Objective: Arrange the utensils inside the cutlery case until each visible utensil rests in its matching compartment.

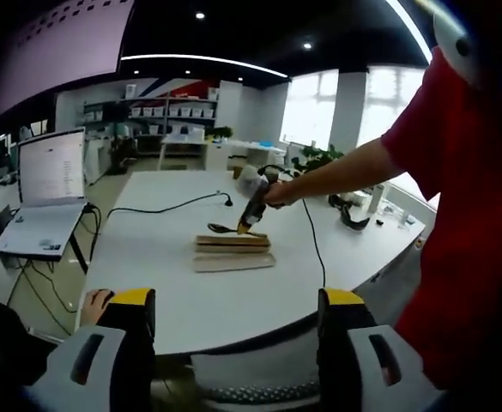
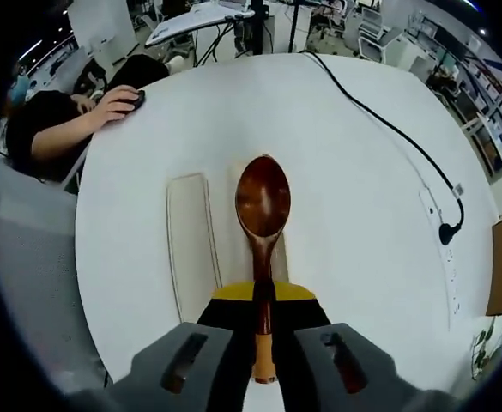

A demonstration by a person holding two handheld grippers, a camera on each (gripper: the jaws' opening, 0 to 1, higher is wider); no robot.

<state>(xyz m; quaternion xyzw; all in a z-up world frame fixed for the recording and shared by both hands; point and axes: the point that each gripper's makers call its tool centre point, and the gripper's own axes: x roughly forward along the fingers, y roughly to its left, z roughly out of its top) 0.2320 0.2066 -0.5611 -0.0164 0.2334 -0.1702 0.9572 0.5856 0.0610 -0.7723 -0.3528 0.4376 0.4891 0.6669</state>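
Right now my right gripper (image 2: 263, 311) has its jaws pinched tight on the handle of the wooden spoon (image 2: 263, 206), whose dark bowl points forward over the cutlery case (image 2: 190, 240). From the left gripper view I see that same gripper holding the spoon (image 1: 225, 228) tipped down at the open case (image 1: 232, 243), with the lid (image 1: 233, 262) lying just beside it on the white table (image 1: 173, 283). So I judge the step in hand to be carrying the spoon to its slot. Whether the bowl touches the case I cannot tell. Next I need to line the spoon up along the long compartment, lower it flat, then part the jaws. My left gripper (image 1: 238, 322) hangs back off the near edge of the table, jaws spread wide and empty. The person's arm (image 1: 345, 176) reaches straight out across the table from a red sleeve (image 1: 439, 120), wrist bent downward.
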